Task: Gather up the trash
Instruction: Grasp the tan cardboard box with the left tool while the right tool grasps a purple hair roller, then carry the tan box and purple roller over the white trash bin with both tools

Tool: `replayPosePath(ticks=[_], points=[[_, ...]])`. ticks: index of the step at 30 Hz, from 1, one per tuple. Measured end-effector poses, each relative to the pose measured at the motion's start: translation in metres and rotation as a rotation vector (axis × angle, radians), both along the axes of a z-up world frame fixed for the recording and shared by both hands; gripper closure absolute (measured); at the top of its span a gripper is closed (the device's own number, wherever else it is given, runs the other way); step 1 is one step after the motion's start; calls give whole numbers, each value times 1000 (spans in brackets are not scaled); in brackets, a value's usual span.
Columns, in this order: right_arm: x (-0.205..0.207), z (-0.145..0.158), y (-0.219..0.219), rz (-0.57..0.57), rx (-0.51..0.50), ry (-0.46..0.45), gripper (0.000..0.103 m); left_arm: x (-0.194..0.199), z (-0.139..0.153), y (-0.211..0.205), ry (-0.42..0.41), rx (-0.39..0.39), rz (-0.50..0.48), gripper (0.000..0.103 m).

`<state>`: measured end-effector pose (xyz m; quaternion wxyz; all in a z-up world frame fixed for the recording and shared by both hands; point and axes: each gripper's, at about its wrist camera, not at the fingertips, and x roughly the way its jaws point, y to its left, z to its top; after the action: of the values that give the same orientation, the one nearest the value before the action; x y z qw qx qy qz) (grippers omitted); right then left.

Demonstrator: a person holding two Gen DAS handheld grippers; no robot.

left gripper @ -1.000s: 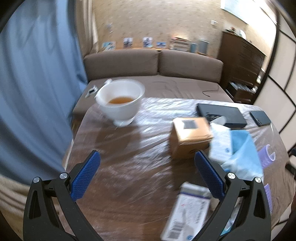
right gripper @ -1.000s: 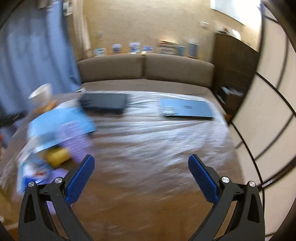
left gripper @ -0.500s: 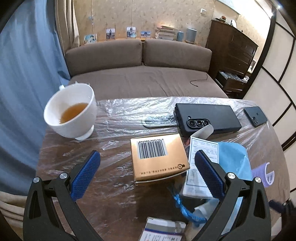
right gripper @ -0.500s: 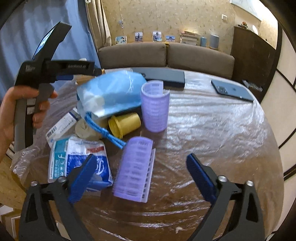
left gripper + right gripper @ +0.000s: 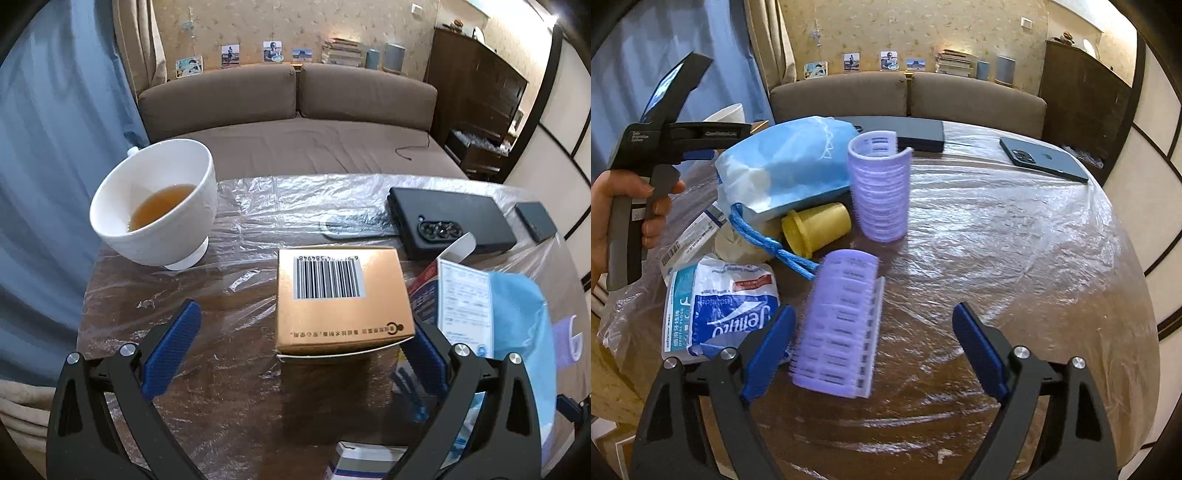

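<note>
A gold carton with a barcode [image 5: 343, 302] lies on the plastic-covered table [image 5: 229, 387]. My left gripper [image 5: 303, 321] is open around it: the right finger sits at the carton's right edge, the left finger stands well apart. In the right wrist view a purple hair roller [image 5: 838, 325] lies flat between the fingers of my right gripper [image 5: 873, 310]. Those jaws are closing, with the left pad close to the roller and the right pad far off. A second purple roller [image 5: 881, 184] stands upright behind it.
A white cup of tea [image 5: 155, 206] stands left of the carton. A black phone [image 5: 450, 225], a blue phone [image 5: 1041, 158], a blue drawstring bag [image 5: 786, 162], a yellow cap [image 5: 816, 227] and a dental floss pack [image 5: 724, 306] also lie here. A hand [image 5: 602, 221] holds the left gripper.
My left gripper came down and closer over the gold carton. My right gripper swung left onto the trash pile, and its jaws have narrowed around the lying roller.
</note>
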<state>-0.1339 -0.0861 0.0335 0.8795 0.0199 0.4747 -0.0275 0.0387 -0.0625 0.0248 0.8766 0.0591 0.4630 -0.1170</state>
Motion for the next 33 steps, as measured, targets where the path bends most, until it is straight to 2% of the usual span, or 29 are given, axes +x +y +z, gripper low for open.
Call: replayPosePath(ticks=[3,5,9,10,12,14,18,26,33], points=[[2,-4,4,17,-18,17,31,1,-1,-3,-3,15,-18,2],[3,-7,5,23,-15,28,39,2,-1,-3,2,4,-30,11],[1,-9,4,26,-37,23,47,3,-4,-5,29,-18,-59,42],[-1,-8,4,31,-37,20,53,2,-4,-6,33,-22,-64,43],[-3,-7,-1,25,-40,20,55,-2,-4,-6,24,-16,-64,43],[-6,-5,-6,20,-22,14,66,-7,1,-6,-5,-14,-70,44],[-12,-1,-17,5,18,10,66,-21,12,-1,-58,-13,-62,44],[-20,7,-28,-11,60,-13,66,-40,27,16,-78,-50,-44,44],[-21,16,-30,5,70,-29,66,-76,43,26,-118,-73,-51,44]])
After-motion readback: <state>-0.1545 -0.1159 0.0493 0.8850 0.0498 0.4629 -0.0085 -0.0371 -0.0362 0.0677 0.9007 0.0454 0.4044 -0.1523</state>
